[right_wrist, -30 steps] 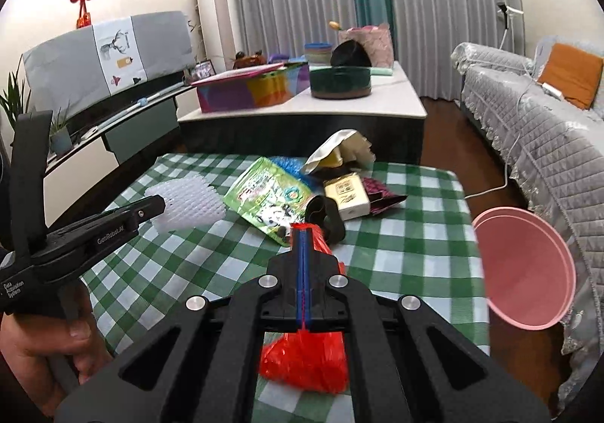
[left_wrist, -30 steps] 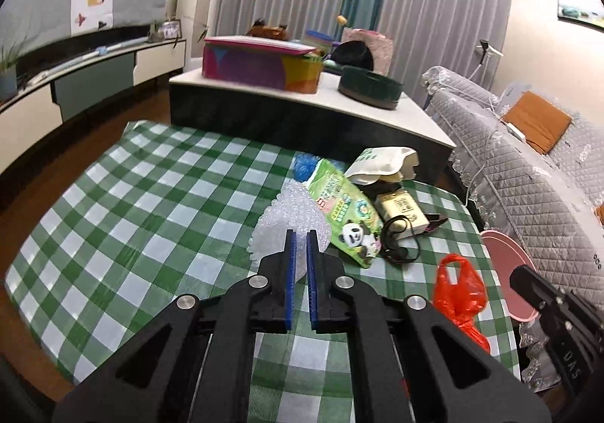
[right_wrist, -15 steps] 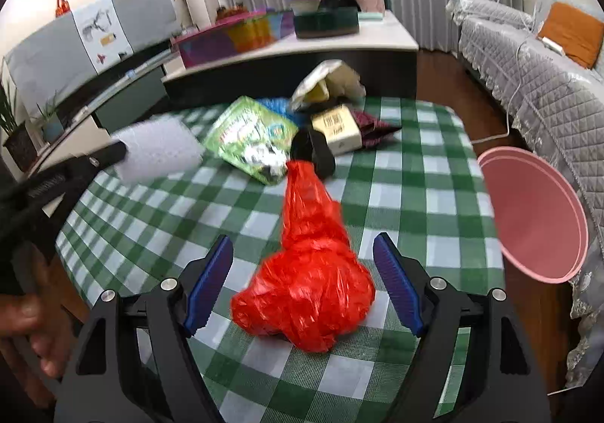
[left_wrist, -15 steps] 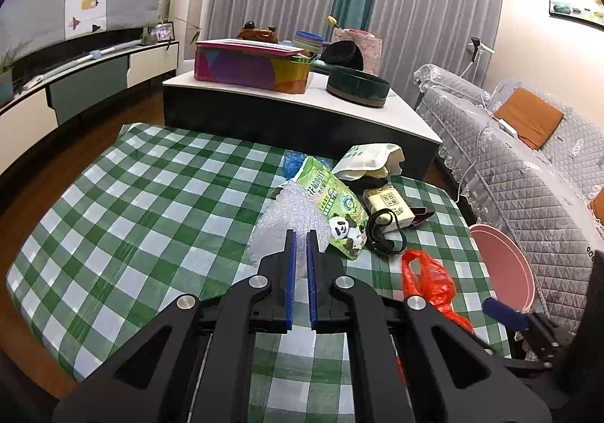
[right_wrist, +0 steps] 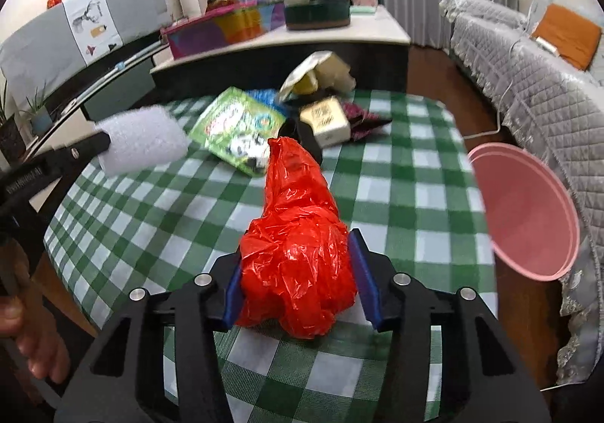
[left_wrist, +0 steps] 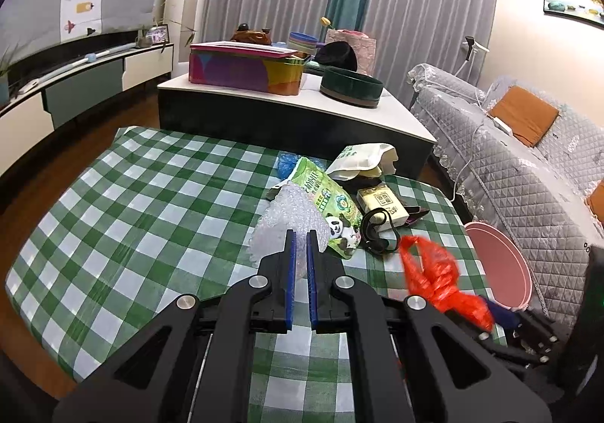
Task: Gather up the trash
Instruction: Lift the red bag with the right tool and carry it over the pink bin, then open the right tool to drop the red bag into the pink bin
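- Right gripper [right_wrist: 298, 279] sits low over the checked worktop [right_wrist: 422, 196] with the red bag [right_wrist: 298, 253] between its blue pads — the jaws have just been closing in around it, about half apart, and the bag's crumpled bulk fills the gap, touching both pads.
- The bag's tail points away from the gripper toward the pile of wrappers.
- Left gripper [left_wrist: 300, 253] is pinched nearly closed on the bubble wrap [left_wrist: 290, 215], which it holds clear of the cloth.
- Mid-worktop lie the green panda packet [left_wrist: 332, 204], a small yellow box [left_wrist: 381, 200] and a black cord [left_wrist: 373, 230].
- The pink bin [right_wrist: 524, 211] stands just off the worktop's right edge — beside the grey sofa [right_wrist: 528, 57].
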A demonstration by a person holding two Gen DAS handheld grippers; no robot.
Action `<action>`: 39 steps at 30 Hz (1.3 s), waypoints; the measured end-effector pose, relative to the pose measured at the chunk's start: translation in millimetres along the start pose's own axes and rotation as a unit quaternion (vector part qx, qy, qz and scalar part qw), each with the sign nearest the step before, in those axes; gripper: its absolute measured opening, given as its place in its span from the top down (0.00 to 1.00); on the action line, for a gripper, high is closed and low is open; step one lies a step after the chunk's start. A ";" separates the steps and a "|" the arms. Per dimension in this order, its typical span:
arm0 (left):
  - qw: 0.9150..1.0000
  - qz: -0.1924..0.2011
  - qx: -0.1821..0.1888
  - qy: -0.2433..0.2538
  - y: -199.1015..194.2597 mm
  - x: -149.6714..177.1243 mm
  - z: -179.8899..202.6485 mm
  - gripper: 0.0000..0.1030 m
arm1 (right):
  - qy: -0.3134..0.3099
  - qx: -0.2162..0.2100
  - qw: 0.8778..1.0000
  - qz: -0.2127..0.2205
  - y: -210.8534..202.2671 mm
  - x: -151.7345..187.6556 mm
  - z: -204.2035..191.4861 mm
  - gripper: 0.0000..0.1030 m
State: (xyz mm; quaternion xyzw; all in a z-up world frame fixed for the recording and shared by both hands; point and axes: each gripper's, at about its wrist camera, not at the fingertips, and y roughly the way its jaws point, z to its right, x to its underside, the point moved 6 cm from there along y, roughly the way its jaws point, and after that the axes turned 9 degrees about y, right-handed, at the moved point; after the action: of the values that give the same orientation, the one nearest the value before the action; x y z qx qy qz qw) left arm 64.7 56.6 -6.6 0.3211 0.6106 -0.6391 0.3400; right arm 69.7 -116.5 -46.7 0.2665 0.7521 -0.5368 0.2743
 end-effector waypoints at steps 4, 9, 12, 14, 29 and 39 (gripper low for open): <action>1.000 0.002 0.002 0.006 -2.0 -0.8 5.7 0.95 | 0.007 0.008 1.000 0.024 -17.6 -13.7 4.9 0.53; 1.000 0.006 0.005 0.016 -4.2 -3.0 12.5 0.95 | 0.014 0.017 0.998 0.050 -43.4 -37.3 13.5 0.53; 1.000 0.009 0.008 0.022 -6.8 -4.5 18.6 0.95 | 0.017 0.022 0.997 0.069 -61.0 -56.1 23.1 0.53; 0.999 0.011 0.013 0.029 -9.3 -5.8 24.5 0.95 | 0.018 0.027 0.996 0.079 -71.2 -67.9 30.6 0.53; 0.994 0.021 0.064 0.091 -11.0 -27.7 104.8 0.95 | 0.043 0.101 0.983 0.148 -109.1 -148.7 158.0 0.52; 0.981 0.023 0.128 0.141 25.3 -39.4 200.8 0.95 | 0.107 0.143 0.973 0.145 -91.5 -144.9 256.2 0.52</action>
State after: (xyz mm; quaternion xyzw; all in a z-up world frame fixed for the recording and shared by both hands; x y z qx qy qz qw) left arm 108.7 -142.8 21.4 0.4628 0.5578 -0.6523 0.2218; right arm 141.0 -402.0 45.0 0.4655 0.6457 -0.5614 0.2263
